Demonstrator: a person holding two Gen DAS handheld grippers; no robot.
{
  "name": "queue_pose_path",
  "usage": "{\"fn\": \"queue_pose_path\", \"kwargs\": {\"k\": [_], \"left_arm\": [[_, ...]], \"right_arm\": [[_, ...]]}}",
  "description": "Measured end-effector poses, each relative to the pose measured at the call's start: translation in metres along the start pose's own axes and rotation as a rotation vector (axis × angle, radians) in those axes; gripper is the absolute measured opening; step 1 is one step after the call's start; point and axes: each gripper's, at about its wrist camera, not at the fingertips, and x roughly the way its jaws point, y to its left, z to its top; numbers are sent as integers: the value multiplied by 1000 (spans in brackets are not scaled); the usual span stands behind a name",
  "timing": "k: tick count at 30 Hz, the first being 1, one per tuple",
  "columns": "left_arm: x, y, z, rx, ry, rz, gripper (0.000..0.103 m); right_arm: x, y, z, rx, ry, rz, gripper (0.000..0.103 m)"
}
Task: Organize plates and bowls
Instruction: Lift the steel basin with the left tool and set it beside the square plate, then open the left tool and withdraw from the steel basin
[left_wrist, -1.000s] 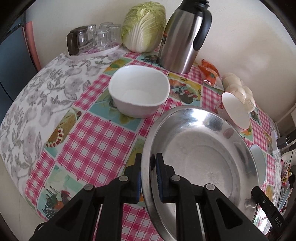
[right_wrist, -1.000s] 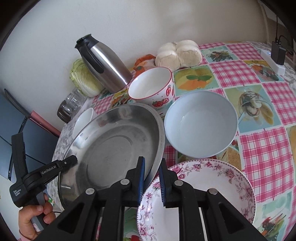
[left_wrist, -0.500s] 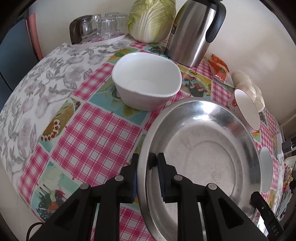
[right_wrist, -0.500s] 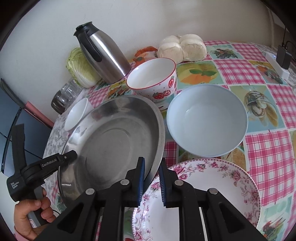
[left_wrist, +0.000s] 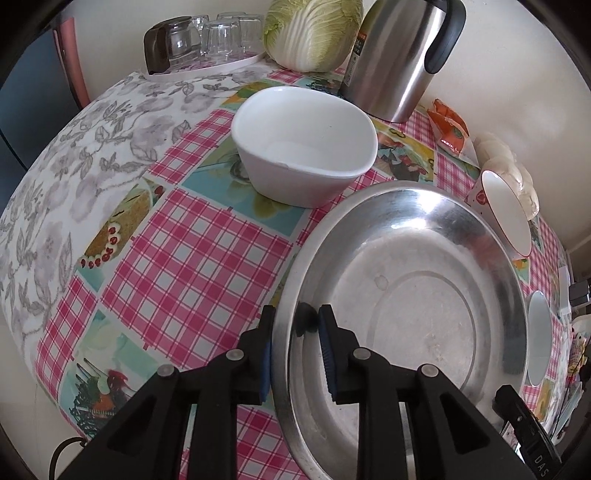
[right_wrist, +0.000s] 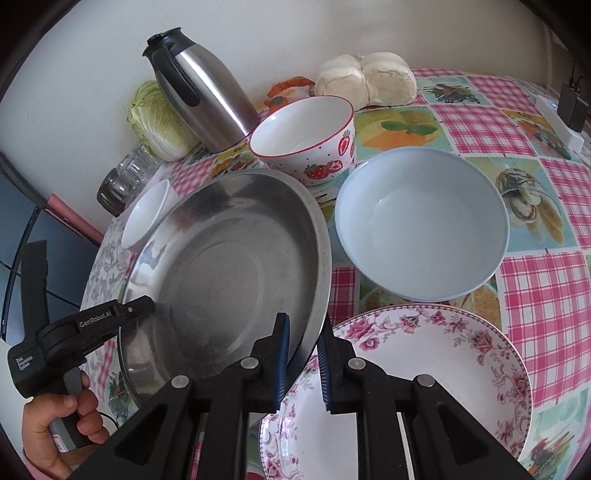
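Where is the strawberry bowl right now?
In the right wrist view the strawberry bowl stands on the table toward the back, just beyond the steel plate, between the thermos and the pale blue bowl.

Steel plate (left_wrist: 406, 295) tilted, floral plate (right_wrist: 424, 369) flat

Steel plate (right_wrist: 229, 258) beside floral plate (right_wrist: 424, 373)
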Motion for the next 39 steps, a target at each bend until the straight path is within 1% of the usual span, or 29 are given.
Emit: {"fn": "queue_pose_path", "kwargs": {"k": [8,12,14,16,18,23,26,27,28,29,30,32,33,34,35,36,37,39], "left_arm": [[0,0,0,-6,5,8,24],[-2,-1,0,7,-1,30,25],[-3,-1,0,6,0,32,32],[-4,0,1,2,-2,32,35],[-7,1,1,-2,-5,36,36],[-17,-1,2,8,-37,52,51],[-22,-7,2,35,-51,62,57],[-23,-9,1,48,-56,69,59],[-25,-12,1,67,-63,79,63],[-26,-14,1,77,-66,82,66],[-26,-16,1,88,-69,83,66],[-27,-20,0,113,-68,83,67],[-27,-24,-1,133,-66,86,68],[-26,-26,-2,145,-67,90,71],[-26,-28,-2,157,-68,95,77],[-26,-31,-3,172,-70,101,80],[-26,-33,-4,184,-73,104,82],[-28,-37,-5,205,-79,106,82]], "right_arm": [[2,-1,1,0,6,6,16],[0,-4,2,19,3,-3,19],[-1,-4,2,24,3,-2,19],[-2,-3,1,24,1,-18,21],[-6,-4,2,27,-13,-25,28],[-19,-6,4,45,-57,-45,28],[-26,-6,5,48,-86,-52,28],[-28,-6,6,46,-95,-56,32],[-29,-6,6,44,-99,-57,35],[-29,-5,6,40,-103,-61,44],[-30,-3,6,35,-105,-65,50],[-30,-1,5,25,-107,-67,53],[-30,0,5,19,-110,-70,60],[-30,0,6,15,-112,-72,63],[-31,0,5,12,-116,-75,66],[-32,1,5,7,-120,-75,67],[-32,2,5,4,-123,-74,68],[-32,3,6,-5,-131,-76,77]]}}
